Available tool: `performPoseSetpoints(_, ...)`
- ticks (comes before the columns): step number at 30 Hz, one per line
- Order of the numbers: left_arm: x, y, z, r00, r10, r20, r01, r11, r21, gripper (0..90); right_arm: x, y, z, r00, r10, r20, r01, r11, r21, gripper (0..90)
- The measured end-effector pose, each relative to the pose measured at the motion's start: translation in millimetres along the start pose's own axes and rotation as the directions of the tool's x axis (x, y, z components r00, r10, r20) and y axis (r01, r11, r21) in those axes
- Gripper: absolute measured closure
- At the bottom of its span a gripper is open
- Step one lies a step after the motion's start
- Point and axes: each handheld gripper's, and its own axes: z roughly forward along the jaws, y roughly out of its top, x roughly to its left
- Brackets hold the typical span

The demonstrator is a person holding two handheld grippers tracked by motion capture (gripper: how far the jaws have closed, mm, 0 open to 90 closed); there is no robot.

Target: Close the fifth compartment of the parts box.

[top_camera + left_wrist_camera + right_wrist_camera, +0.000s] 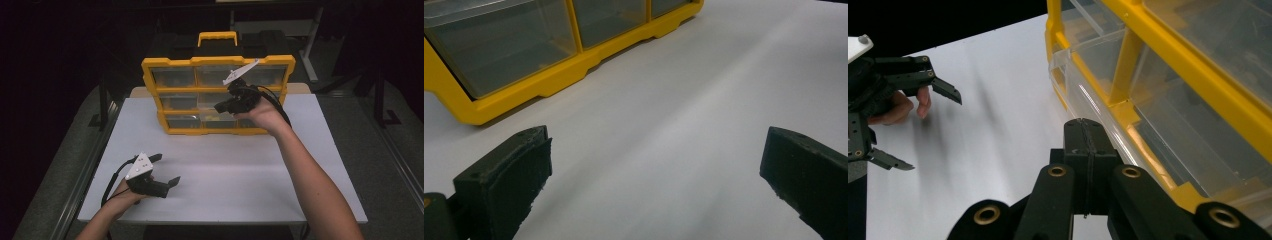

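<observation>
- Right tongs, jaws pressed together on nothing, sit at the front of a clear drawer in the yellow organizer.
- That middle drawer juts slightly from its row; pulling it out or pushing it home likely remains.
- Left tongs, jaws apart and empty, rest low over the white worktop, well apart from the organizer.

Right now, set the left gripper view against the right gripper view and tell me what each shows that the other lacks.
Left gripper view alone: the left gripper from behind, jaws wide apart over bare table.
Right gripper view alone: the right gripper, jaws shut together beside a partly pulled-out clear drawer, and the left gripper seen from the front.
Both: the yellow organizer on the white table.
</observation>
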Motion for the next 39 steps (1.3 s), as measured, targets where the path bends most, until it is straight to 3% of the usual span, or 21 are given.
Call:
performPoseSetpoints(18, 0.0, 0.1, 0.0, 1.0000, 0.000, 0.002, 0.000, 1.0000, -0.002, 0.0, -12.8, 7.1, 6.7, 0.9977, 0.019, 0.064, -0.019, 1.000, -0.013, 88.8)
performPoseSetpoints(33, 0.2, 1.4, 1.7, 1.0000, -0.007, 0.002, 0.007, 1.0000, 0.000, 0.0, -21.6, 9.0, 10.6, 0.9909, 0.041, 0.128, -0.036, 0.999, -0.041, 88.8)
performPoseSetpoints(39, 0.3, 2.2, 3.6, 1.0000, -0.007, 0.004, 0.007, 1.0000, 0.002, 0.0, -22.2, 8.1, 10.7, 0.9902, 0.046, 0.132, -0.040, 0.998, -0.045, 88.7)
